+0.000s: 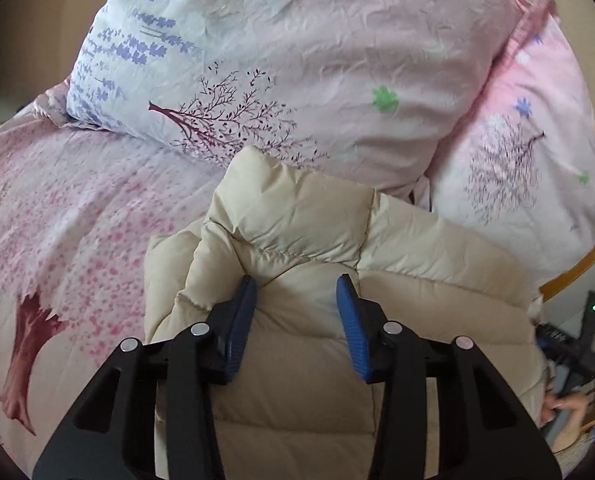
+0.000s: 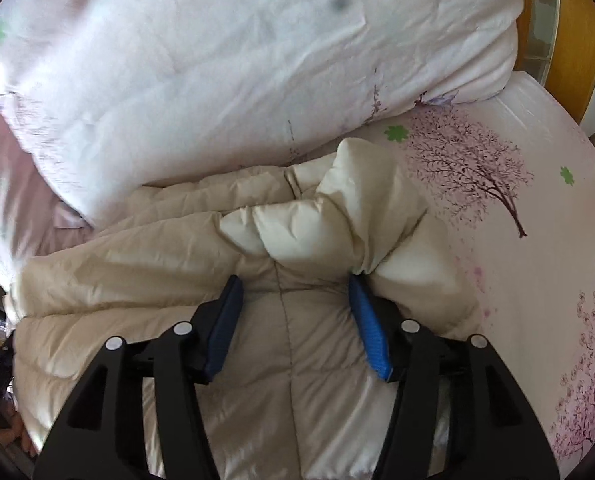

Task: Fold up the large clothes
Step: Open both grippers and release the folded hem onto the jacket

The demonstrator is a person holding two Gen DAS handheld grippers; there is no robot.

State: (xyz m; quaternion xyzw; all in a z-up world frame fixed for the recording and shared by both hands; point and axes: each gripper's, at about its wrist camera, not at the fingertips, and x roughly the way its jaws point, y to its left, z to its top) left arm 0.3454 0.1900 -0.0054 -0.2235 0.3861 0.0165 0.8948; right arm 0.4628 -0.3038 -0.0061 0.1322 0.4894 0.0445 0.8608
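Note:
A cream quilted puffer jacket [image 1: 297,240] lies bunched on a pink bed with a tree print. My left gripper [image 1: 295,286] hovers over the jacket with its blue pads [image 1: 241,320] apart, nothing between them. In the right wrist view the same jacket [image 2: 177,248] spreads left, with a puffy folded part [image 2: 357,208] ahead. My right gripper [image 2: 295,288] is open over the jacket; its right pad [image 2: 369,328] touches the puffy fold.
A large pillow [image 1: 297,60] with purple and tree prints lies behind the jacket, a second pillow [image 1: 529,140] to its right. A white duvet [image 2: 237,60] is piled behind. The wooden bed frame [image 2: 569,40] shows at the right. The bed sheet [image 2: 537,240] extends right.

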